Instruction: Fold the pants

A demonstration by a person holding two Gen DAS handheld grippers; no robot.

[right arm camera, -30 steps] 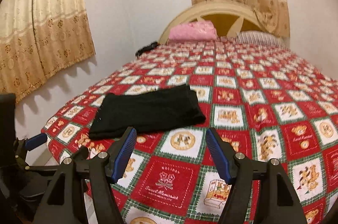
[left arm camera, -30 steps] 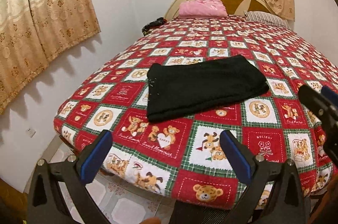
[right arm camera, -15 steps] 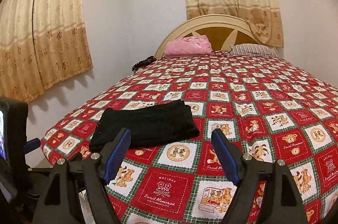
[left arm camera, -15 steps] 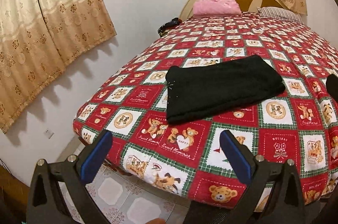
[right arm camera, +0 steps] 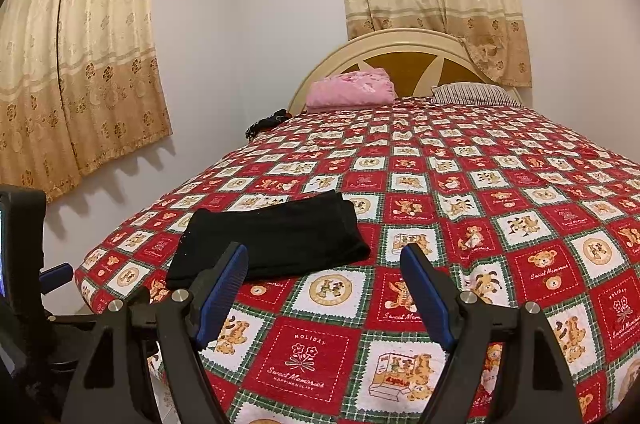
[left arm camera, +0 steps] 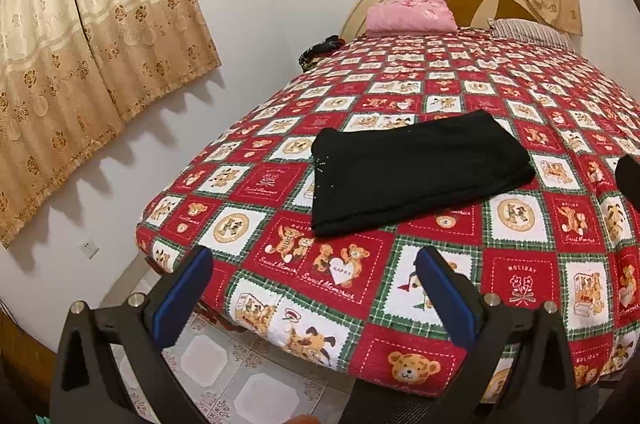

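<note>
Black pants [left arm camera: 416, 171] lie folded into a flat rectangle on the red teddy-bear quilt [left arm camera: 520, 264], near the bed's near left corner. The right wrist view shows the same pants [right arm camera: 276, 240] lying flat. My left gripper [left arm camera: 314, 272] hangs open at the foot of the bed, short of the pants, with nothing between its blue pads. My right gripper [right arm camera: 324, 268] is open too, over the quilt just right of the pants and apart from them. The left gripper's body [right arm camera: 24, 264] shows at the left edge of the right wrist view.
A pink folded cloth [right arm camera: 350, 89] and a striped pillow [right arm camera: 474, 92] lie by the cream headboard [right arm camera: 400, 43]. A dark item [right arm camera: 266, 123] sits at the bed's far left edge. Curtains [right arm camera: 76, 63] hang on the left wall. Tiled floor [left arm camera: 224, 368] shows below the bed's corner.
Both cameras have tilted up and drawn back a little, showing more wall and curtain. The pants lie unchanged and both grippers stay open.
</note>
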